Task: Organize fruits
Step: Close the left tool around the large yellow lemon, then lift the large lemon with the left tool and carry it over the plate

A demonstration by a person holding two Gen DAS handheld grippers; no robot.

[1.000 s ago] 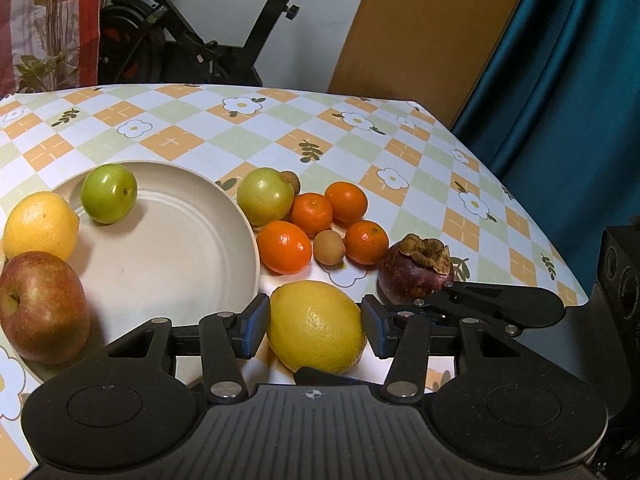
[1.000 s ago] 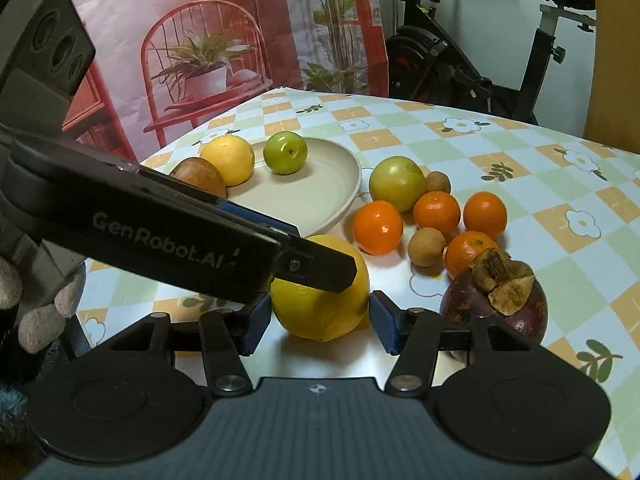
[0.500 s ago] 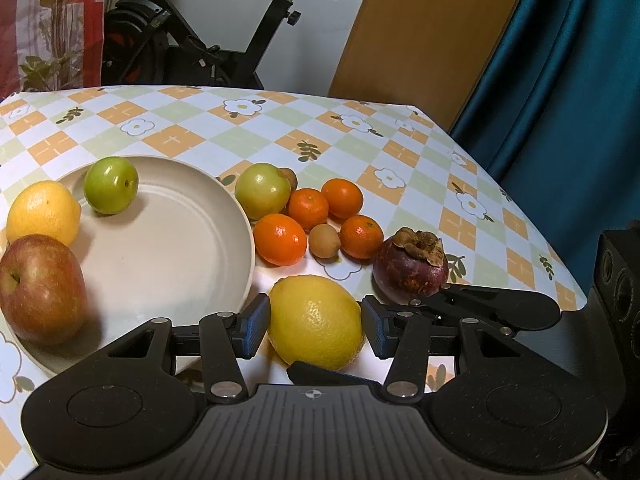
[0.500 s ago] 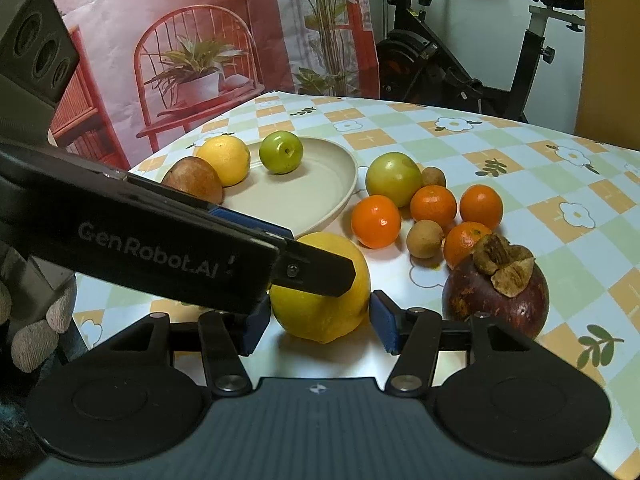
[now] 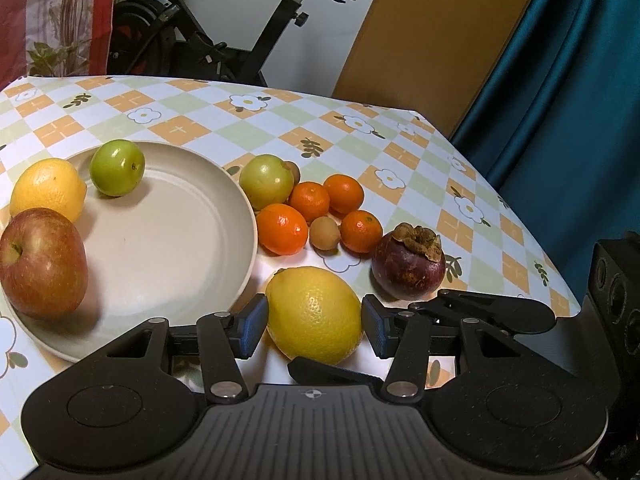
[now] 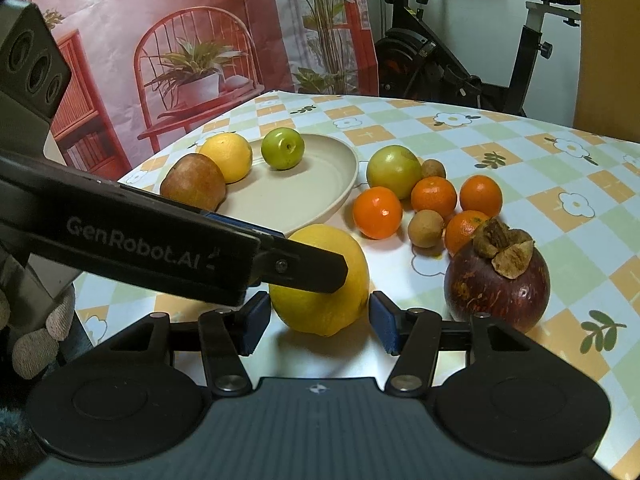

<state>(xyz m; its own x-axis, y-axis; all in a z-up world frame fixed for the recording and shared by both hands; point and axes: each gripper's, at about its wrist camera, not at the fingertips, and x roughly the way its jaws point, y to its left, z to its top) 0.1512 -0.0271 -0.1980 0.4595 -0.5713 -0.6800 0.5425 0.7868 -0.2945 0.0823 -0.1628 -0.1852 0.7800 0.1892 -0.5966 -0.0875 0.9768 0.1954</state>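
Observation:
A large yellow lemon (image 5: 315,314) lies on the table just right of the beige plate (image 5: 172,256). My left gripper (image 5: 315,322) is open with its pads close on both sides of the lemon. My right gripper (image 6: 318,318) is open too, its pads on either side of the same lemon (image 6: 326,288) with small gaps. The left gripper's arm crosses the right wrist view in front of the lemon. The plate holds a red apple (image 5: 42,262), a smaller lemon (image 5: 48,188) and a green fruit (image 5: 117,167).
Right of the plate lie a green fruit (image 5: 266,181), several small oranges (image 5: 282,229), two small brown fruits (image 5: 325,232) and a dark mangosteen (image 5: 408,266). The table's right edge is close, with a blue curtain beyond. An exercise bike stands behind the table.
Both grippers have pulled back and risen slightly, so the fruit sits a little farther off. The lemon stays between both pairs of pads, and the jaws have kept their width.

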